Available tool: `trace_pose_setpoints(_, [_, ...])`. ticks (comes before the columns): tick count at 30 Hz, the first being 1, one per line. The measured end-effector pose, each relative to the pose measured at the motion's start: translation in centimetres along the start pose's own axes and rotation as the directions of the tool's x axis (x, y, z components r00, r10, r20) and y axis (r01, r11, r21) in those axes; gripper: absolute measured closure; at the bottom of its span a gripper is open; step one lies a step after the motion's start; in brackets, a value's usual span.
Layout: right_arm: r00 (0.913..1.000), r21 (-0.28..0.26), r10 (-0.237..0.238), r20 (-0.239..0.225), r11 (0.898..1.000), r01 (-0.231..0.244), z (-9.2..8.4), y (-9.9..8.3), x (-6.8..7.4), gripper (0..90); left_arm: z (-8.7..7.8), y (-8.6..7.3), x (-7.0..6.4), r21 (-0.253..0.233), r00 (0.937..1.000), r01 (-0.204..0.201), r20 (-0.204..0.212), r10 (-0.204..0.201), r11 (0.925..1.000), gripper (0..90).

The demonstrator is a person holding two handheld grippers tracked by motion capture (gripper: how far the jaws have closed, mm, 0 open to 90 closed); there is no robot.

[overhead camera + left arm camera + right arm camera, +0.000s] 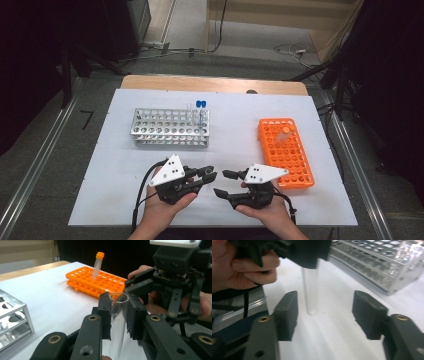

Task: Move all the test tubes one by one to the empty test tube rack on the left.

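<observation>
Clear test tube [117, 322]: upright, clamped in left gripper [119, 315]; right gripper [325, 312] half open, empty, tube just ahead between its jaws.

1. Between the left gripper [212, 175] and the right gripper [223, 183], only a narrow gap of white table [120, 165] remains.
2. A clear tube [117, 322], clamped upright in the left jaws, stands in front of the right gripper's parted jaws.
3. The metal rack [171, 127] blocks the far left; the orange rack [285, 152] sits just beside the right gripper.
4. Open table lies between both racks.
</observation>
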State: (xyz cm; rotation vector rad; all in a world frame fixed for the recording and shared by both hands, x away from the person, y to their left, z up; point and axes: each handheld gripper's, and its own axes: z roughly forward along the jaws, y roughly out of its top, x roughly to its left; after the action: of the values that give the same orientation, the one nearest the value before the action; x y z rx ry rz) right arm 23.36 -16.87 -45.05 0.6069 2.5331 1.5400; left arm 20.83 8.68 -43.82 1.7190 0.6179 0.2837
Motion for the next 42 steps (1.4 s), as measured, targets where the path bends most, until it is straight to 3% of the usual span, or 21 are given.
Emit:
trace_pose_setpoints(10, [0.9918, -0.049, 0.063, 0.111, 0.997, -0.058, -2.9, -0.8, -2.6, 19.0, -0.6, 0.0, 1.1, 0.001, 0.9992, 0.013, -0.039, -0.012, 0.9999, 76.5])
trace_pose_setpoints(19, [0.9717, -0.074, 0.117, 0.205, 0.992, -0.104, -6.0, -1.9, -4.9, 14.2, -1.3, 0.5, 2.6, -0.004, 0.9955, 0.014, -0.094, -0.015, 0.9999, 76.5])
trace_pose_setpoints(31, [0.9607, -0.063, 0.131, 0.245, 0.991, -0.119, -9.4, -3.9, -6.6, 2.5, -2.0, 2.1, 5.7, -0.022, 0.9824, 0.017, -0.185, -0.021, 0.9996, 76.4])
trace_pose_setpoints(42, [0.9511, -0.065, 0.161, 0.264, 0.987, -0.149, -12.2, -6.1, -7.7, 0.0, -2.0, 3.4, 8.4, -0.065, 0.9685, 0.034, -0.244, -0.049, 0.9973, 76.5])
